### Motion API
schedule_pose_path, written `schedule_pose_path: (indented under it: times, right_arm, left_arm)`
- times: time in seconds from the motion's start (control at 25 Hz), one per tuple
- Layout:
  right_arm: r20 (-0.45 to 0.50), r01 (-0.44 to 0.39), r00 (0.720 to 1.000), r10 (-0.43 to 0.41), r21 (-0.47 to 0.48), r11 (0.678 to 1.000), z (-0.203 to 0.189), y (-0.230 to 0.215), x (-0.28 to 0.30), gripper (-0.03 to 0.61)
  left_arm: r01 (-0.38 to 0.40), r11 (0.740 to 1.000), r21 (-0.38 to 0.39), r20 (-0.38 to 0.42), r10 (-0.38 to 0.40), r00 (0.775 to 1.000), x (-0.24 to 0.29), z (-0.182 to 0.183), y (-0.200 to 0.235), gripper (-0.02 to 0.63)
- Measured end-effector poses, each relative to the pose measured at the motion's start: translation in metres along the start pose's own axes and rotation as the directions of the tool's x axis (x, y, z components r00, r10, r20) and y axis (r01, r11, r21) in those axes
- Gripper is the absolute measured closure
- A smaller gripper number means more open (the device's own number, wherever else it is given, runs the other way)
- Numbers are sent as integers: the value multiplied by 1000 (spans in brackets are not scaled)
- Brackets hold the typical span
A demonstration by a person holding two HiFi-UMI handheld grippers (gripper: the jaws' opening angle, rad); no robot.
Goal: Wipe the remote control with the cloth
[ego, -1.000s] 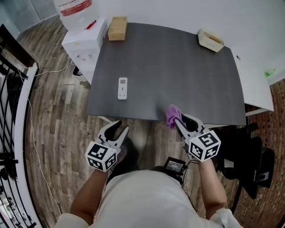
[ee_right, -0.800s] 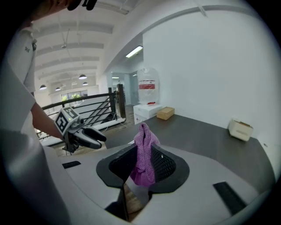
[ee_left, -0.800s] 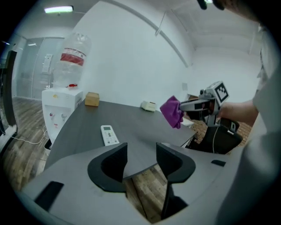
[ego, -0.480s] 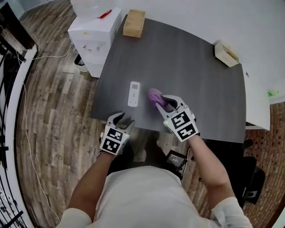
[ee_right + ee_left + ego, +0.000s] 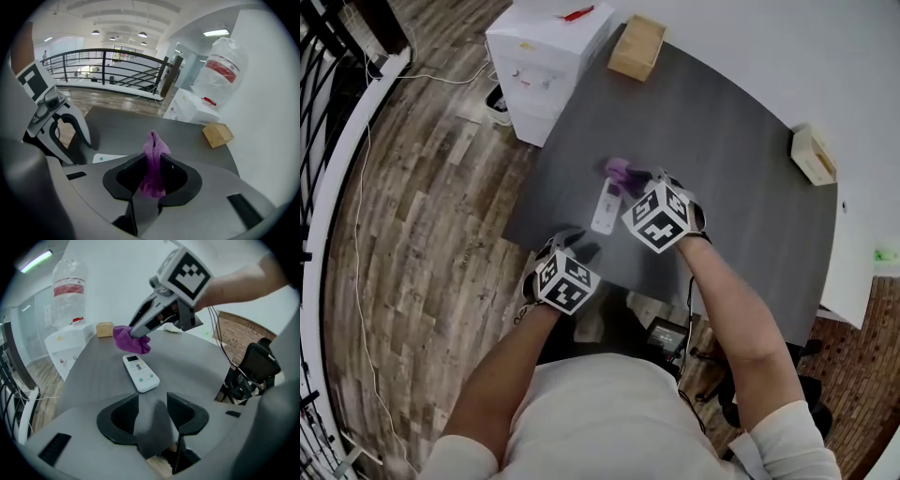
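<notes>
The white remote control [image 5: 606, 208] lies near the front left edge of the dark table [image 5: 722, 187]. My right gripper [image 5: 630, 180] is shut on a purple cloth [image 5: 619, 170], which it holds at the remote's far end. In the left gripper view the cloth [image 5: 131, 339] hangs right over the remote [image 5: 140, 373]; I cannot tell whether they touch. The cloth [image 5: 153, 164] is pinched between the right jaws. My left gripper [image 5: 567, 246] sits at the table's near edge, just short of the remote. Its jaws have just been opening and stand open with nothing between them.
A wooden box [image 5: 637, 47] sits at the table's far left corner and a small pale tray [image 5: 814, 155] at its right edge. A white cabinet [image 5: 546, 42] with a water bottle [image 5: 220, 70] stands to the left of the table. A black railing [image 5: 117, 65] runs behind.
My right gripper has carried the cloth left across the table to the remote's far end. The left gripper has come forward and down to the table edge near the remote.
</notes>
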State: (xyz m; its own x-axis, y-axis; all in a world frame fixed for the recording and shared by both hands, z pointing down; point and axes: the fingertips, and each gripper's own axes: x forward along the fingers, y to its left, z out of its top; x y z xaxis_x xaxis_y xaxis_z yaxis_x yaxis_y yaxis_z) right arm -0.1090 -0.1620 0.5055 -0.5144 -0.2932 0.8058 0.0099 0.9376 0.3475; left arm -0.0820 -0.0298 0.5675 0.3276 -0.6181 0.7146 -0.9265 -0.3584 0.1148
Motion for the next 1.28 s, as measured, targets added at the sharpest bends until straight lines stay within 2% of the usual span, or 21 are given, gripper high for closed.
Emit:
schedule_pose_path:
  times: [0.16, 0.32, 0.4, 0.72, 0.96, 1.04, 1.12, 1.2, 1.28]
  right_arm:
    - [-62, -95, 994, 90, -91, 991, -3, 29, 19, 491]
    - [-81, -195, 979, 188, -95, 976, -9, 65, 13, 505]
    - [-77, -221, 974, 215, -90, 971, -11, 75, 9, 508]
    - [-35, -275, 960, 277, 35, 961, -22, 85, -11, 512]
    - [-5, -352, 935, 354, 101, 931, -20, 114, -23, 512]
    - [38, -401, 915, 402, 185, 897, -16, 123, -27, 512]
    - [119, -462, 886, 447, 294, 837, -8, 128, -34, 512]
    - [219, -520, 854, 473, 408, 750, -2, 126, -45, 512]
    - [331, -570, 821, 465, 521, 635, 2, 118, -58, 512]
  left_arm:
    - [27, 1000, -10, -21, -27, 999, 15, 0, -2, 430]
    - [21, 999, -34, -20, -21, 1000, 21, -1, 3, 500]
    - [20, 998, -53, -12, -20, 1000, 22, -1, 5, 505]
    - [15, 996, -92, -8, -16, 1000, 26, 1, 12, 506]
    - [23, 994, -104, -2, -23, 1000, 27, 3, 9, 506]
    - [31, 994, -104, -1, -31, 1000, 27, 3, 8, 506]
    - [47, 994, -100, 7, -47, 999, 25, 2, 7, 505]
    - [69, 993, -94, 18, -68, 998, 23, 2, 4, 505]
    - [90, 991, -97, 35, -87, 996, 18, 0, 4, 505]
